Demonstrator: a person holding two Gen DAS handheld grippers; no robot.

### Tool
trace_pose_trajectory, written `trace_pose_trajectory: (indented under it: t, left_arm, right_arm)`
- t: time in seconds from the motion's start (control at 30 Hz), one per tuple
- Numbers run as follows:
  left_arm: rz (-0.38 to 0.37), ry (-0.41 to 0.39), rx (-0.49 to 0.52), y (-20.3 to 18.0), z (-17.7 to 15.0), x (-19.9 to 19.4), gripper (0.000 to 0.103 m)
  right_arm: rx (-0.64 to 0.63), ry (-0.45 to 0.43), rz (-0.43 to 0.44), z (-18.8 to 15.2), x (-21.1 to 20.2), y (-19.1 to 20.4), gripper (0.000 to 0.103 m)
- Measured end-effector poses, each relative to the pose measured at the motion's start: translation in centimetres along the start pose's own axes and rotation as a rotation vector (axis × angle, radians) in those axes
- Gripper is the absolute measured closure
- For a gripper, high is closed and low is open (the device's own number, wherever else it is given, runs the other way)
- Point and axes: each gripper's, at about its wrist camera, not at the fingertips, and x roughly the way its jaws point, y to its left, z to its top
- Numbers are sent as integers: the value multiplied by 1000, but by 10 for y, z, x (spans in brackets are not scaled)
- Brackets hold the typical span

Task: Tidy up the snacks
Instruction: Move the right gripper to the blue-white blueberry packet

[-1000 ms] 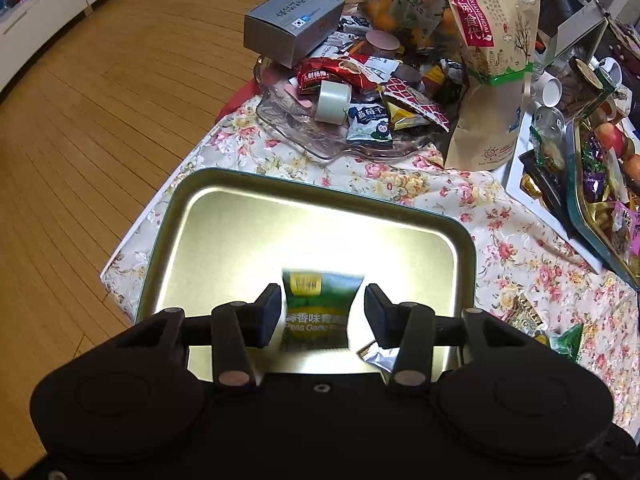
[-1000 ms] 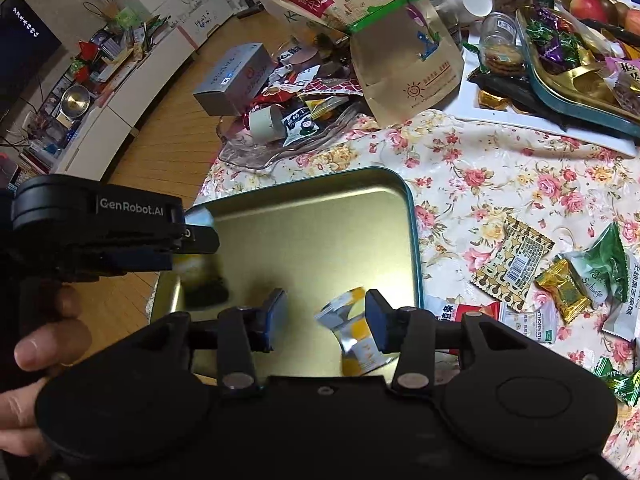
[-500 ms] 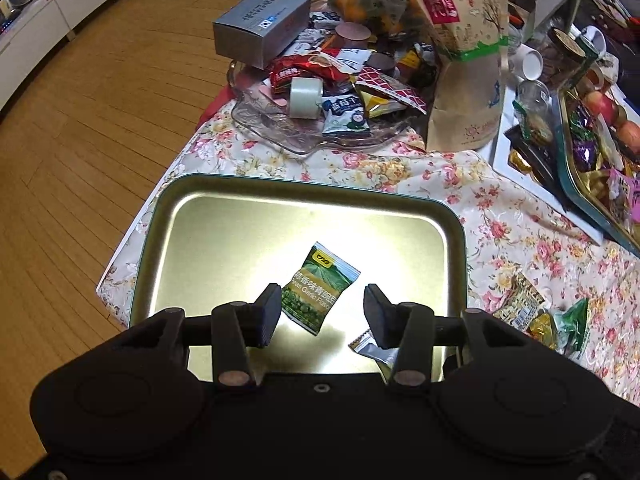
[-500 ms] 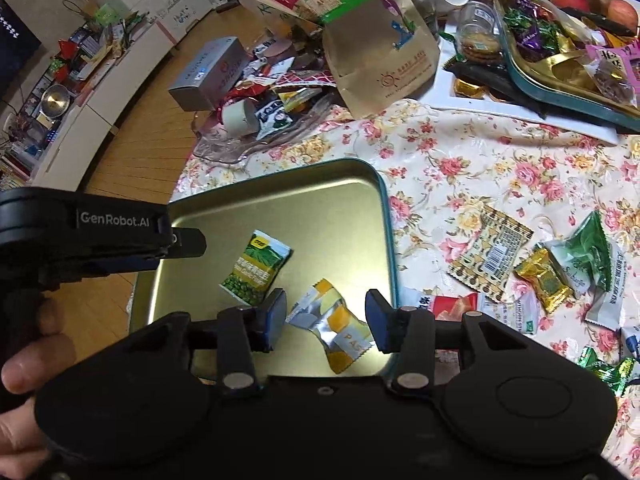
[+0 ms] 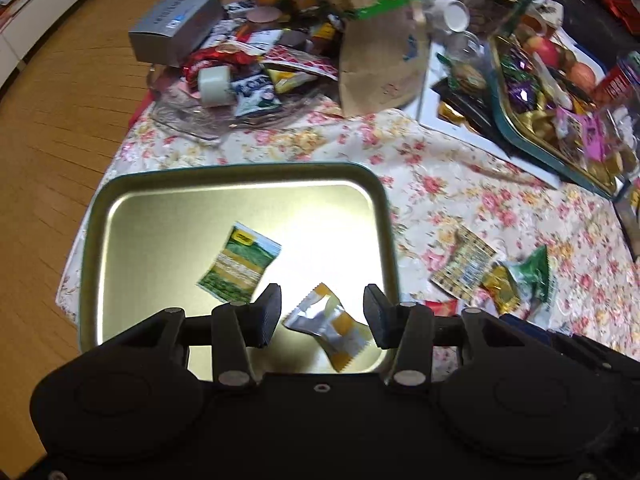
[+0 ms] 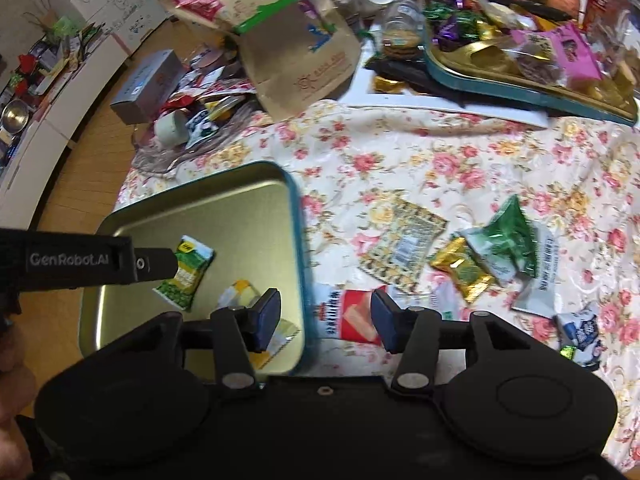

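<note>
A gold tray with a teal rim (image 5: pixel 384 208) lies on the floral cloth. In it lie a green pea packet (image 5: pixel 239 262) and a silver-and-yellow candy packet (image 5: pixel 328 326). My left gripper (image 5: pixel 322 316) hangs open above the candy packet, holding nothing. In the right wrist view the same tray (image 6: pixel 294 200) holds the green packet (image 6: pixel 186 272) and the candy packet (image 6: pixel 240 292), half hidden behind a finger. My right gripper (image 6: pixel 326 318) is over the tray's right rim, jaws opening and nothing gripped. A red-and-white packet (image 6: pixel 354 316) lies on the cloth below its gap.
Loose snacks lie right of the tray: a patterned packet (image 6: pixel 402 248), a gold one (image 6: pixel 460 270), a green one (image 6: pixel 508 236). Behind stand a brown paper bag (image 5: pixel 380 64), a glass dish of snacks (image 5: pixel 224 92), a grey box (image 5: pixel 176 26) and a teal candy tray (image 6: pixel 520 88).
The green packet has dropped from between the left fingers onto the tray. The candy packet has left the right gripper and lies in the tray. Both grippers have shifted right, and the right jaws have widened.
</note>
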Motion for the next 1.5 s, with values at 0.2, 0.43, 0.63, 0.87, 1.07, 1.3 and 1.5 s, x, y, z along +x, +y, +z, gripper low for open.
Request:
trace_pose_trajectory:
  t: [0.2,0.43,0.63,0.87,1.07,1.3,1.5]
  left_arm:
    - [-31,17,74,-32,-6,0,49]
    - [-70,56,139,-66,-15,6,49]
    - [-79,87,196,-94,-23,10,49]
    - [-91,139,253,-125,-33,20,49]
    - [-114,178,291,-148,-40,24,49]
    - [-115,213,324,-163,-47,30,49]
    - [-115,247,322,-168,-51,38,49]
  right_arm:
    - [90,11,-58,0,-5,-38,48]
    - [230,14,-94,-4,-17,-86,49]
    - [270,-51,-188,-9,-33,-120,49]
    - [270,-37,-228,-18,-40,-152,59]
    - [343,10,-205,-30,-33,-175,59]
    - [353,46,-193,-36,-22,-182,59]
    - [313,70,-201,-38,-8,-175,59]
